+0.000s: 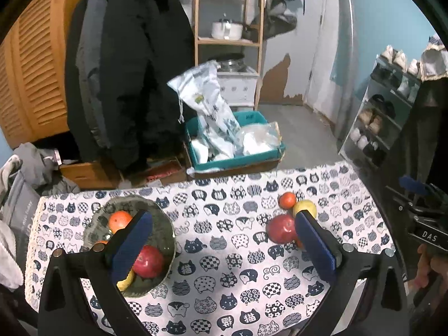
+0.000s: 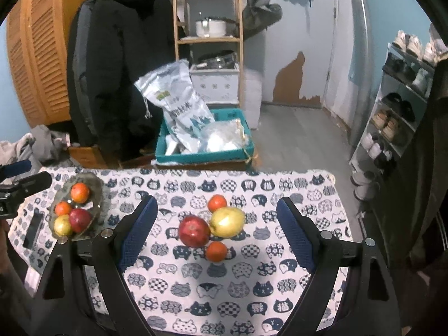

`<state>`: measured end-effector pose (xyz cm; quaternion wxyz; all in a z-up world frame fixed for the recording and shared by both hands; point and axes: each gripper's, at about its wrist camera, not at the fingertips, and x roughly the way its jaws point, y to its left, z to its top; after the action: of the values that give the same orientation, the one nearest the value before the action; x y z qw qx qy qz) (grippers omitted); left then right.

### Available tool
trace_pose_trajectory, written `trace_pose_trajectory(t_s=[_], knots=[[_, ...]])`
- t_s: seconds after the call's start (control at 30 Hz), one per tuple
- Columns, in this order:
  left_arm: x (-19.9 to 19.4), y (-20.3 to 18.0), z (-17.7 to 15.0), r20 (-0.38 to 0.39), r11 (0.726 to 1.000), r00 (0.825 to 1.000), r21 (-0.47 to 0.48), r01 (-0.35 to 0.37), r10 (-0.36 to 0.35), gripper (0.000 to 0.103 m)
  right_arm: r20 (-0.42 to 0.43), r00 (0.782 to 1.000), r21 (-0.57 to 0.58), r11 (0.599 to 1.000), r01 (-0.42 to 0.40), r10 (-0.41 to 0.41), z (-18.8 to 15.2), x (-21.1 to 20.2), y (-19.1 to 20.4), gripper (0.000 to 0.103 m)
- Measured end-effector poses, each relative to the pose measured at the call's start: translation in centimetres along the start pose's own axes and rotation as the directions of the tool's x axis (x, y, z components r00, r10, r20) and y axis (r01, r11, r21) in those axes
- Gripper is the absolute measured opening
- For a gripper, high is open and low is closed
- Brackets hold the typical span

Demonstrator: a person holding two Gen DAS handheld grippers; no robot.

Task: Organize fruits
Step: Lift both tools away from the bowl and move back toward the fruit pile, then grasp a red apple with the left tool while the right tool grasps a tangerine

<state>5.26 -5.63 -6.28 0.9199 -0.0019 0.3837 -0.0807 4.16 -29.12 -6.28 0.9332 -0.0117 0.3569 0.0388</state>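
Jaws of both the left gripper and the right gripper stand apart, holding nothing. Four loose fruits, including a red apple, lie on the table; the bowl is partly filled. Next, seemingly: the right jaws close on the apple.

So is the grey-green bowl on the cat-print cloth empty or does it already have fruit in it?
Partly filled: the grey-green bowl holds two oranges, a red apple and a yellow fruit.
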Motion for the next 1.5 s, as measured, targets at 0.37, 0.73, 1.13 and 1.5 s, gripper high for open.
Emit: trace_pose_trajectory(t_s=[0.37, 0.73, 1.13, 1.5], knots=[[6.9, -2.8, -2.2, -0.127, 0.998, 0.992, 0.056, 0.005, 0.002, 0.102, -0.173, 0.985, 0.009, 1.0, 0.013, -0.012, -3.3, 7.4, -1.4, 0.087], [13.8, -3.6, -4.9, -0.247, 0.999, 0.969, 0.044, 0.003, 0.008, 0.102, -0.351, 0.936, 0.019, 1.0, -0.009, 0.015, -6.7, 14.7, -1.7, 0.087], [18.9, -3.4, -7.4, -0.321, 0.999, 0.947, 0.049, -0.006, 0.022, 0.102, -0.452, 0.89, 0.031, 0.998, -0.048, 0.057, -10.1, 20.7, -1.6, 0.08], [20.4, -3.5, -7.6, -0.34, 0.999, 0.94, 0.038, 0.015, -0.001, 0.102, -0.477, 0.871, 0.067, 0.993, -0.095, 0.116, -11.2, 22.5, -1.0, 0.043]])
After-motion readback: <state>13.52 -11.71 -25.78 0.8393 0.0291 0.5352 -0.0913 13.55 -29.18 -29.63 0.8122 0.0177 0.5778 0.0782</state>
